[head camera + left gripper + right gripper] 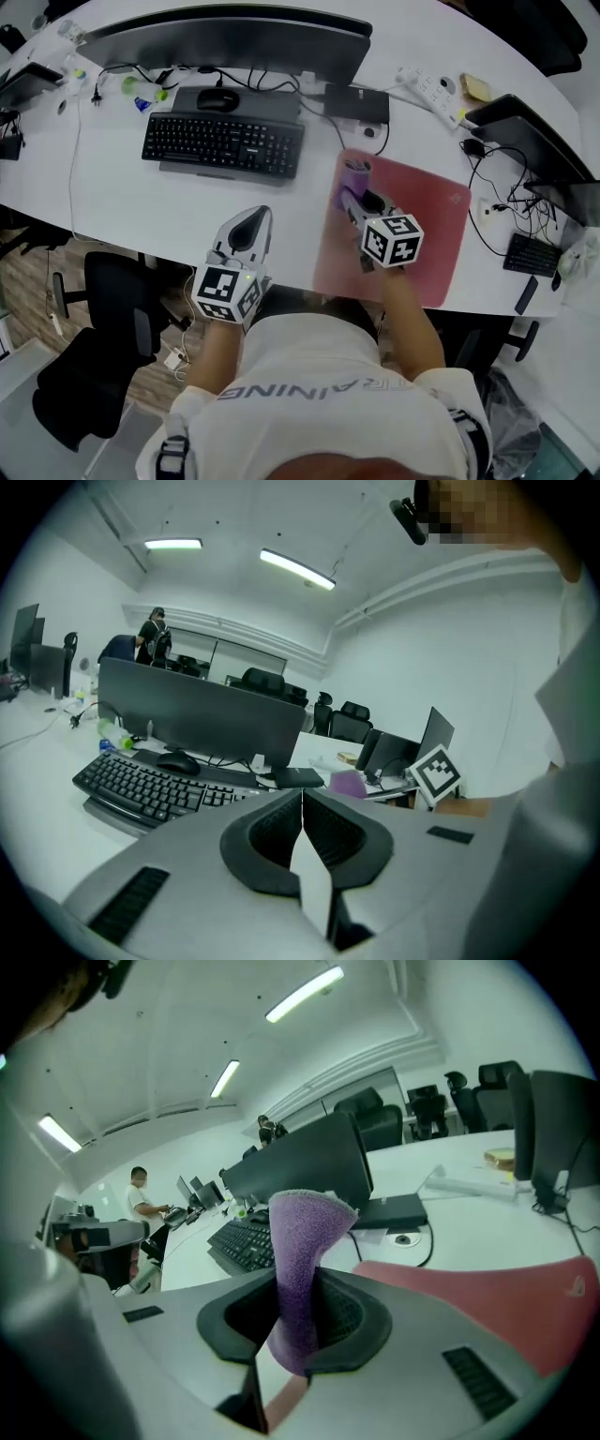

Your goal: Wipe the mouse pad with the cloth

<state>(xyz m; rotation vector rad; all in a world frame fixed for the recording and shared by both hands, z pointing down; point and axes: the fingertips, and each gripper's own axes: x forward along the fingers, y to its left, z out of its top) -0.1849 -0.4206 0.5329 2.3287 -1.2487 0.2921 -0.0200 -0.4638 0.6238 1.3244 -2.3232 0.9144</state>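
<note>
A pink mouse pad [427, 239] lies on the white desk at the right, also seen as a pink sheet [525, 1302] in the right gripper view. My right gripper [355, 191] hovers over the pad's left part, shut on a purple cloth [353, 174] that sticks up between its jaws [300, 1269]. My left gripper [251, 225] is held over the desk's front edge, left of the pad, its jaws shut with nothing between them [302, 817].
A black keyboard [223, 142], a mouse [217, 98] and a monitor [225, 37] stand at the back left. A power strip [428, 91], cables and a laptop [534, 141] lie to the right. An office chair [94, 347] stands below left.
</note>
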